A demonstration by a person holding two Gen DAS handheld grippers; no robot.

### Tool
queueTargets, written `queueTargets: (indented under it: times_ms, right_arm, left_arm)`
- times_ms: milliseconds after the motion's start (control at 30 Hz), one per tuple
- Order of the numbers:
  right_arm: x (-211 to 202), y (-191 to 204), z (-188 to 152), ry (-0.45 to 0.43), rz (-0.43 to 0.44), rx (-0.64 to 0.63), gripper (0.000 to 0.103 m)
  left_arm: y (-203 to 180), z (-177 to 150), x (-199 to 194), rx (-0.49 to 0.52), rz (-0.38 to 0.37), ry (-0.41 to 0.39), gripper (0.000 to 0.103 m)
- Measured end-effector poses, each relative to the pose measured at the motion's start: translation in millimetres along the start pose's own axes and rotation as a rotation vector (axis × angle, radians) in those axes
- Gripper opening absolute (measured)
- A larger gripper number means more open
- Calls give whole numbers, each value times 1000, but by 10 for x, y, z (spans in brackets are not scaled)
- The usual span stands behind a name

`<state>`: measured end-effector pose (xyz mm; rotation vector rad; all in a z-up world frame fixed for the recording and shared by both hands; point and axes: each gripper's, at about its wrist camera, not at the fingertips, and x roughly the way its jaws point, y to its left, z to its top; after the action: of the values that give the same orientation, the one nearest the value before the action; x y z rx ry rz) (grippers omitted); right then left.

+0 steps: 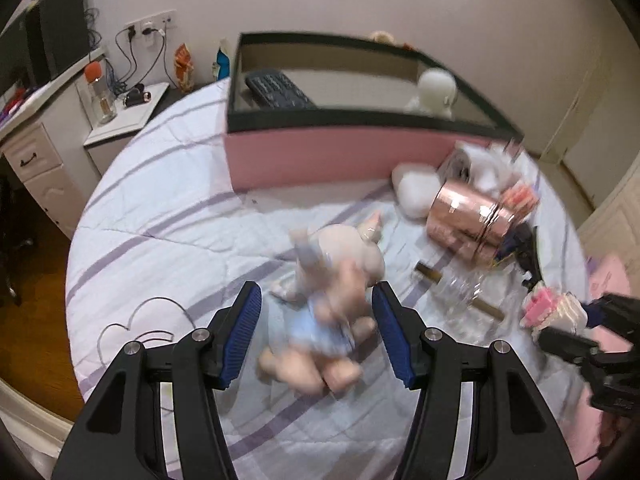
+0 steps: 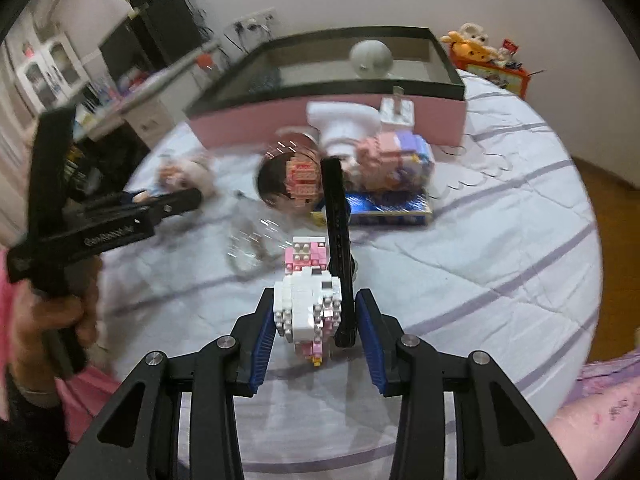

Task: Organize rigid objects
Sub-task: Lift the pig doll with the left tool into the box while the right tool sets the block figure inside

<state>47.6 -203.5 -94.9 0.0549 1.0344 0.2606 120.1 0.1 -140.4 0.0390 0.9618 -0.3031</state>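
Note:
My right gripper (image 2: 316, 320) is shut on a white and pink brick figure (image 2: 308, 304), with a black bar (image 2: 338, 248) pressed against its right pad; it also shows in the left wrist view (image 1: 544, 310). My left gripper (image 1: 316, 312) is open above a soft doll in a blue dress (image 1: 332, 296) that lies on the bed. A pink box with a black rim (image 1: 320, 152) stands at the back, holding a black remote (image 1: 278, 90) and a white figure (image 1: 436, 88). A copper tin (image 1: 468, 220) lies on its side.
A clear glass item (image 1: 460, 288), a white plush (image 1: 414, 188), a brick model on a blue box (image 2: 396, 184) and a wire heart (image 1: 136, 320) lie on the striped bedsheet. A white desk and nightstand (image 1: 120, 120) stand left. Toys (image 2: 488, 56) sit far right.

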Motion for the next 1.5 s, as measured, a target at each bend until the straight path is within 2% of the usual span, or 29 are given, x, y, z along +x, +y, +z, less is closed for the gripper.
queueTargets:
  times_ms: [133,333,433,600,1067,1300,1500]
  right_arm:
    - [-138,40,7,-44,-7,-24,41]
    - [-38,120,-7,-9,13,-57,40]
    - [-22,120,11,-16,28,-42,29]
    - [-72,116,13,-24,56,-31,29]
    - [-418,76,198,-109,138,-7,29]
    - [-599,28,675,-190,120,-42,29]
    - [-574,-140,1461,-238,70,-67,29]
  left_arm:
    - [-31,18,34,14,9,-10,59]
    - [-19,20,45,4,3,-24,59]
    - [2,12,35,-17,-14,-32,58]
    - [100,9,-32,-62,-51,-48,57]
    - [202,52,-493,-93,-72,-118,56]
    - [44,480,-841,-42,-73,-201,56]
    - [-122,1165,-751,-4,-74,-228,56]
